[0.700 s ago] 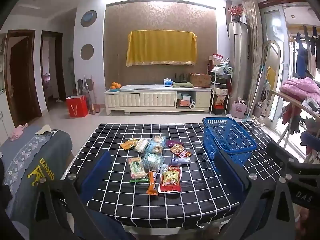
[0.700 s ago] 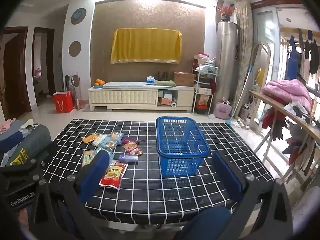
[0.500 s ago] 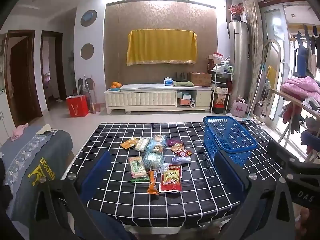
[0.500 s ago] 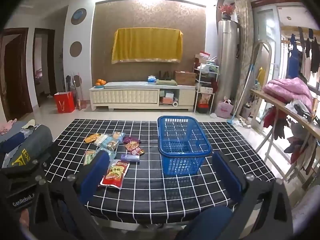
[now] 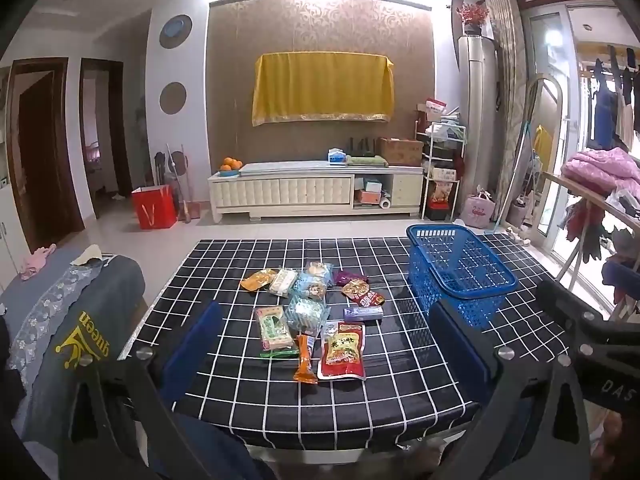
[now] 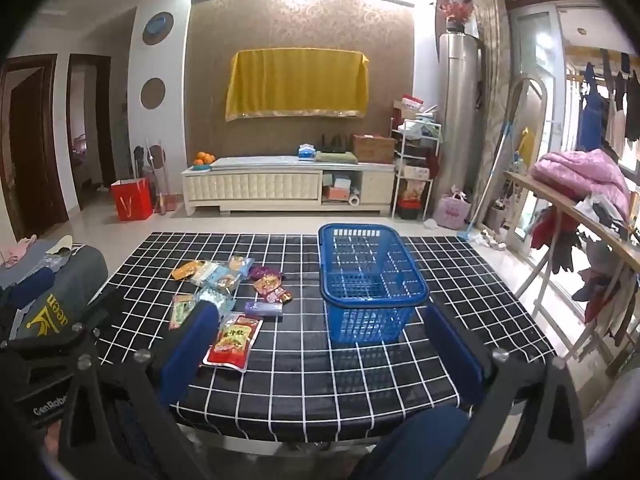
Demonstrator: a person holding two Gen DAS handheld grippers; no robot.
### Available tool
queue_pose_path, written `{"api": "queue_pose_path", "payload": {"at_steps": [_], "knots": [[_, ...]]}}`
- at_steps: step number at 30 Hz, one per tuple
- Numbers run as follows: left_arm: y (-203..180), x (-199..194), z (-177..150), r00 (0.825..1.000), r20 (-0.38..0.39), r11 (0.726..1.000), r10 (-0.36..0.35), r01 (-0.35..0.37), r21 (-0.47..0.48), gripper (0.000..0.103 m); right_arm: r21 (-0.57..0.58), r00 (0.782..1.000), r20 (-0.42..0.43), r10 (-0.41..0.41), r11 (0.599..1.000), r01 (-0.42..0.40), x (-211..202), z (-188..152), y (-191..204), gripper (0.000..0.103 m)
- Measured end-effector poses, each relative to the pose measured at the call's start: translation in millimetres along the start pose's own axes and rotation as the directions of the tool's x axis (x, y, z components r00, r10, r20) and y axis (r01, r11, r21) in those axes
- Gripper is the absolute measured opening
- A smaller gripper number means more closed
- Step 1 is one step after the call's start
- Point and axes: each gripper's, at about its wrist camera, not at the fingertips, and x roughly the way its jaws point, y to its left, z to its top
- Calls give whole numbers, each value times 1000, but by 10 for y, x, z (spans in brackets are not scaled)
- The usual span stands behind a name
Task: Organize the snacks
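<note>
Snacks [image 5: 316,312] lie scattered on the table [image 5: 400,384] beside a seemingly empty basket [image 5: 460,276], both the left gripper [image 5: 324,348] and right gripper [image 6: 320,340] wide open, holding nothing.

Patterned brown wall [image 5: 320,40], white cabinet [image 5: 304,192]

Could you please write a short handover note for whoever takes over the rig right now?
Left tongs: open, nothing between them, short of the snacks.
Right tongs: open, holding nothing, facing the basket.
Snacks: all lying loose in a cluster on the checked tablecloth, left of the blue basket; the red packet is nearest.
Basket: upright, nothing inside.
Done: nothing yet.
Left: probably move every snack into the basket, perhaps starting with the red packet.
</note>
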Motion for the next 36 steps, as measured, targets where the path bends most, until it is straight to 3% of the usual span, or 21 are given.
{"api": "queue_pose_path", "payload": {"at_steps": [8, 36], "knots": [[-29, -13, -5, 999, 15, 999, 36, -37, 19, 102, -8, 1000, -12, -8, 1000, 8, 30, -19, 9, 103], [-25, -3, -38, 1000, -7, 1000, 5, -5, 5, 102, -2, 999, -31, -7, 1000, 7, 38, -22, -28, 103]]}}
